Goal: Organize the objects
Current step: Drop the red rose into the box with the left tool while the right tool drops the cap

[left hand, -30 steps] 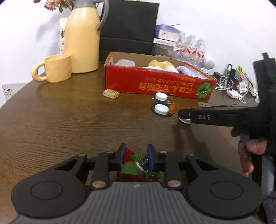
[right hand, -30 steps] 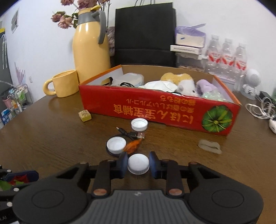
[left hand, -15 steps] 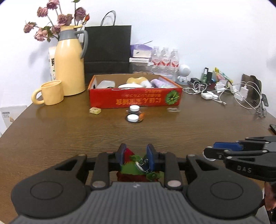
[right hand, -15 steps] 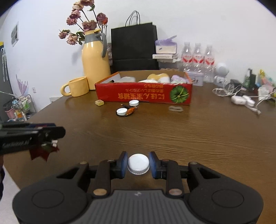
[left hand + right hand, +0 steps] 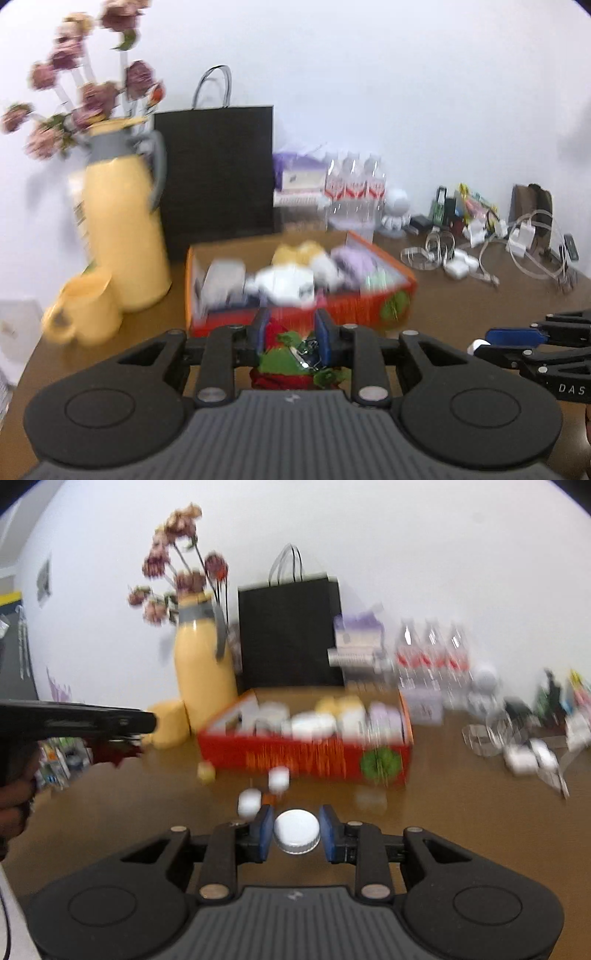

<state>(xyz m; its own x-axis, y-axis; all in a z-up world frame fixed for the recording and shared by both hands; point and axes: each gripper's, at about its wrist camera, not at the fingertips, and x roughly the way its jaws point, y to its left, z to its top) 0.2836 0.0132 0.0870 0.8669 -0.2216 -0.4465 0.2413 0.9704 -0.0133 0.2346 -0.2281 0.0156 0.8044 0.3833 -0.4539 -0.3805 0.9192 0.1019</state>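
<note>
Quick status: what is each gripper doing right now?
Left gripper: shut on a red and green crumpled ornament.
Right gripper: shut on a round white plastic bottle cap.

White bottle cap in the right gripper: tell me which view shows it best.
The right wrist view: the white bottle cap sits centred and whole, clamped in the right gripper. The left wrist view shows only a white sliver of it at that gripper's tip.

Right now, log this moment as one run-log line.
left gripper: shut on red-green trinket | right gripper: shut on white cap | red box: ahead
</note>
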